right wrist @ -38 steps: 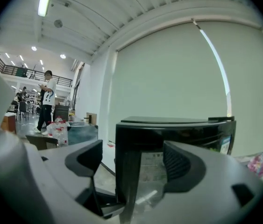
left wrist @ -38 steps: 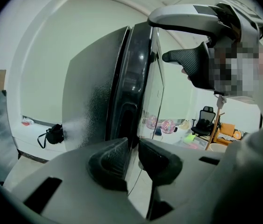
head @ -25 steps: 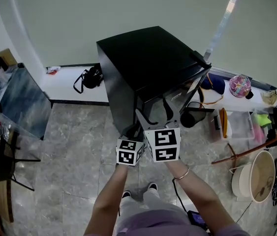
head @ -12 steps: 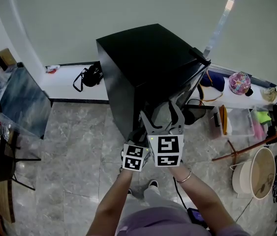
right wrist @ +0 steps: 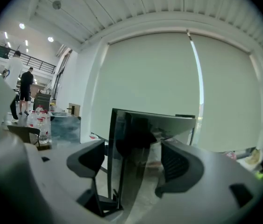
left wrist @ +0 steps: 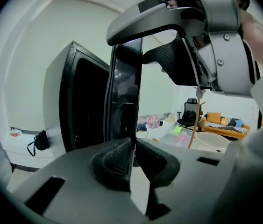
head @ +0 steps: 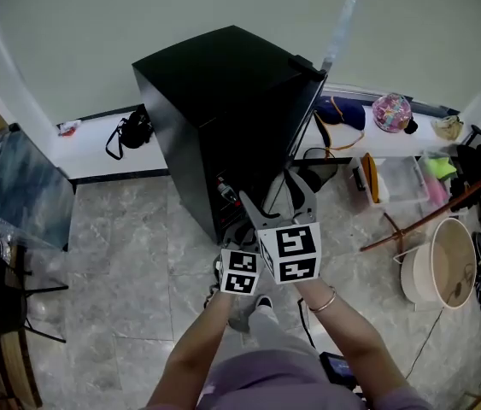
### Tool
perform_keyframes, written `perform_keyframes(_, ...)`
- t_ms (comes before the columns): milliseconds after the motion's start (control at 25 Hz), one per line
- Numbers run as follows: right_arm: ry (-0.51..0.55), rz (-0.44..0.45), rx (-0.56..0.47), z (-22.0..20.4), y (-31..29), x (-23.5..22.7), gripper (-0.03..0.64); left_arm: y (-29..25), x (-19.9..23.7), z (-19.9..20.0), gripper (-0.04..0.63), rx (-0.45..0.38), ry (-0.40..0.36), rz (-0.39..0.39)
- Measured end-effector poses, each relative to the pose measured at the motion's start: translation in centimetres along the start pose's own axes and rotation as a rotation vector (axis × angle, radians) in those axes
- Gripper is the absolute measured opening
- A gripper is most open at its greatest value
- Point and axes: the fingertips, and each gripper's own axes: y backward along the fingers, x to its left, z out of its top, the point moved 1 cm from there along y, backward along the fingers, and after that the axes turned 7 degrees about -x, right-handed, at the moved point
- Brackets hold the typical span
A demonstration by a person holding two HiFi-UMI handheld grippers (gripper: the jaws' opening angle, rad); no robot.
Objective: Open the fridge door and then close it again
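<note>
The black fridge [head: 214, 75] stands at the upper centre of the head view, against the pale wall, on a grey tiled floor [head: 129, 254]. Its door [head: 266, 143] hangs ajar, with the free edge towards the person. In the left gripper view the door shows edge-on at centre frame, with the dark cabinet to its left. The left hand-held gripper [left wrist: 133, 146] has just been closing its jaws. They now meet at the tips with nothing between them, and the door's edge stands beyond them. The right hand-held gripper [right wrist: 131, 157] has its jaws spread wide. The door's edge stands between them, and neither pad presses on it. A black bag [head: 129, 131] lies left of the fridge.
</note>
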Motion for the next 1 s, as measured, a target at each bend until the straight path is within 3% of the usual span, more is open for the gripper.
perform_keyframes(600,-0.086,-0.109,-0.019,2.8,4.1,-3.7,0.365,-0.5,-6.5,-0.5,0.028,0.020,-0.044,-0.049)
perform_keyframes(1000,-0.037,-0.168,0.055,2.6,4.6,-5.6,0.316,-0.7,-8.1,-0.6,0.026,0.011,-0.067,-0.098)
